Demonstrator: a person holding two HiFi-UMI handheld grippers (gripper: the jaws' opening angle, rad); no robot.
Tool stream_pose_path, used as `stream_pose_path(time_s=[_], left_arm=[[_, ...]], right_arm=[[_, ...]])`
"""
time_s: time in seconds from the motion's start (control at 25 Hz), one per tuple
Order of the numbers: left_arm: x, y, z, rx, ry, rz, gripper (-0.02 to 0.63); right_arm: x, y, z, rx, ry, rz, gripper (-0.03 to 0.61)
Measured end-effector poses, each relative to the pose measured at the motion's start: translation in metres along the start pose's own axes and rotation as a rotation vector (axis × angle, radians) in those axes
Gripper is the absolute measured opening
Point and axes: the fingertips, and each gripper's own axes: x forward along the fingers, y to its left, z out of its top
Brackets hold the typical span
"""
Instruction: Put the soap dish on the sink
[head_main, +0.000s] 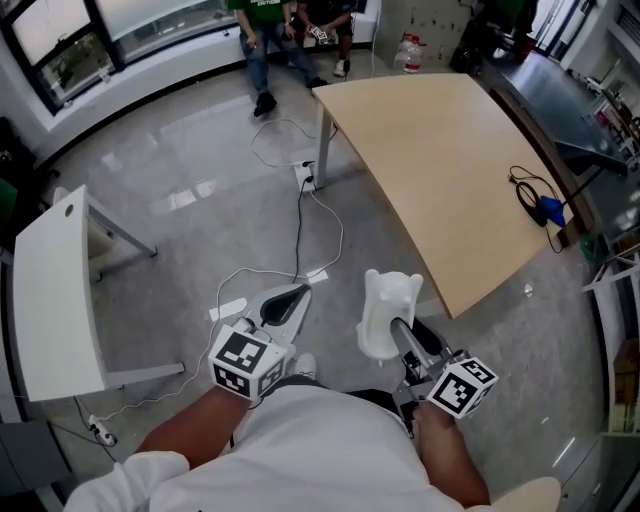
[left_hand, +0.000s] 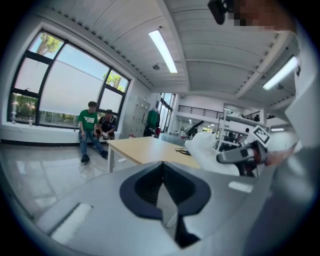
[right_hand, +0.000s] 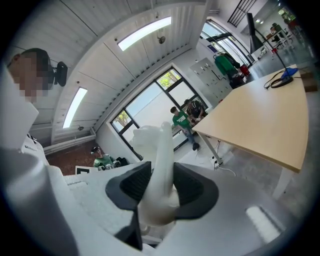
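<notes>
Over grey polished floor, head view steeply down: person in a white shirt (head_main: 300, 450) holds 2 grippers out front, 1 per hand. Right gripper (head_main: 398, 335) is clamped on the soap dish (head_main: 388, 305); the right gripper view confirms it, with both dark pads of the right gripper (right_hand: 160, 187) pressing the white soap dish (right_hand: 159, 150) from either side. Dish stands on edge between the jaws, its top rising well above them, its bottom end below the pads. Dish hangs in the air above the floor, near the closest corner of the wooden table (head_main: 450, 170), touching nothing else. Left gripper (head_main: 293, 297) sits beside it, apart, tips pointing the same way. Left gripper view shows the pads of the left gripper (left_hand: 161, 186) drawn together with nothing between them; same view catches the soap dish (left_hand: 207, 150) and right gripper (left_hand: 240, 156) off to the right. Marker cubes show on both tools, left cube (head_main: 245, 362) and right cube (head_main: 462, 386). Wooden table carries a blue object (head_main: 548, 210) with a black cord near its far edge. White table (head_main: 55, 290) stands at the left. White cable (head_main: 300, 230) trails across the floor from near the wooden table's leg. 2 people (head_main: 290, 30) sit by the window (head_main: 60, 40) at the far side.
</notes>
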Motion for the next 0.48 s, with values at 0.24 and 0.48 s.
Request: stream_pose_path(time_s=[0.24, 0.48], left_arm=[[-0.011, 0.040, -0.002, -0.047, 0.002, 0.040, 0.008], [-0.011, 0.061, 0.004, -0.067, -0.014, 0.066, 0.008]], right_arm=[[0.039, 0.013, 0.003, -0.014, 0.046, 0.011, 0.143], [0.072, 0.020, 0.012, -0.012, 0.060, 0.046, 0.143]])
